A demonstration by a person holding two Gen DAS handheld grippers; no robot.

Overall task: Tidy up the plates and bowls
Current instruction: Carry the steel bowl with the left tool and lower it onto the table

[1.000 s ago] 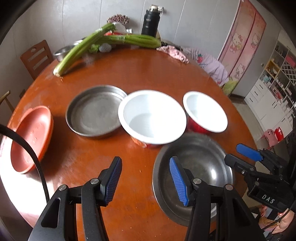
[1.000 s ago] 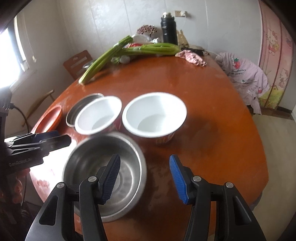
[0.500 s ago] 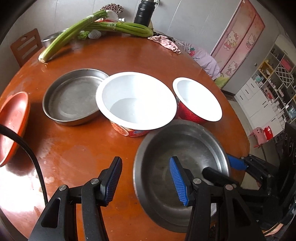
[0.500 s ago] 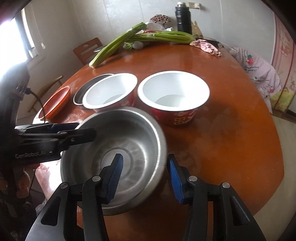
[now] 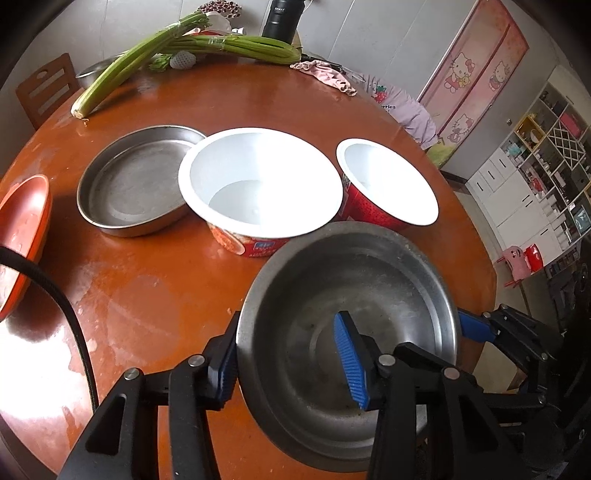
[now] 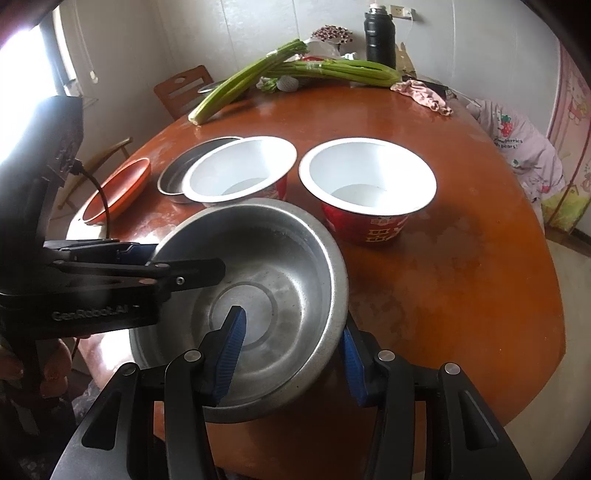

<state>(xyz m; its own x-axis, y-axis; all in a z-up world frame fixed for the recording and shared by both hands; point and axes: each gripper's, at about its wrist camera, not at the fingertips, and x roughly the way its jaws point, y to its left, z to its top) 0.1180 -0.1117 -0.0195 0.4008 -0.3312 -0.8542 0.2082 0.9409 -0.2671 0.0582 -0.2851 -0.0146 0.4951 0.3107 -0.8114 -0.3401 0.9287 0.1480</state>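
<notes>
A steel bowl (image 5: 347, 295) (image 6: 280, 258) sits at the table's near edge. My left gripper (image 5: 288, 365) is open and straddles its left rim, one finger inside and one outside. My right gripper (image 6: 291, 347) is open and straddles the opposite rim the same way. Behind the steel bowl stand a large white-lined red bowl (image 5: 258, 184) (image 6: 240, 170) and a smaller one (image 5: 384, 181) (image 6: 365, 177). A flat steel plate (image 5: 133, 181) (image 6: 177, 173) and an orange plate (image 5: 22, 229) (image 6: 118, 188) lie further left.
The round brown table (image 5: 155, 280) (image 6: 461, 277) carries celery stalks (image 5: 177, 40) (image 6: 295, 70), a black flask (image 6: 380, 33), a pink cloth (image 6: 421, 92) and another steel dish at the back. A wooden chair (image 6: 184, 88) stands behind the table.
Both grippers have moved forward onto the steel bowl's rim from opposite sides. The jaws stay open; the bowl looks larger and closer in both views.
</notes>
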